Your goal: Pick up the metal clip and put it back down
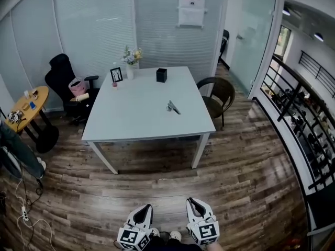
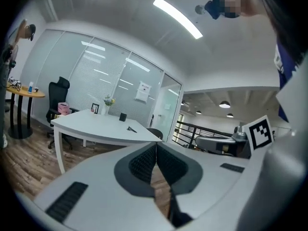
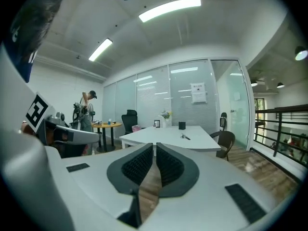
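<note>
Left tongs, right tongs: both closed, empty, well short of bench. Clip lies on bench's right half. Step closer, open one tongs, approach low.

The right gripper has its jaws pressed together with nothing between them. Far beyond them, the metal clip lies on the white table.

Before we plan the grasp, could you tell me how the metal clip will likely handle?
The clip looks small and metallic, so it is probably stiff and light. It lies low on the smooth white table, so it may slide if nudged.
</note>
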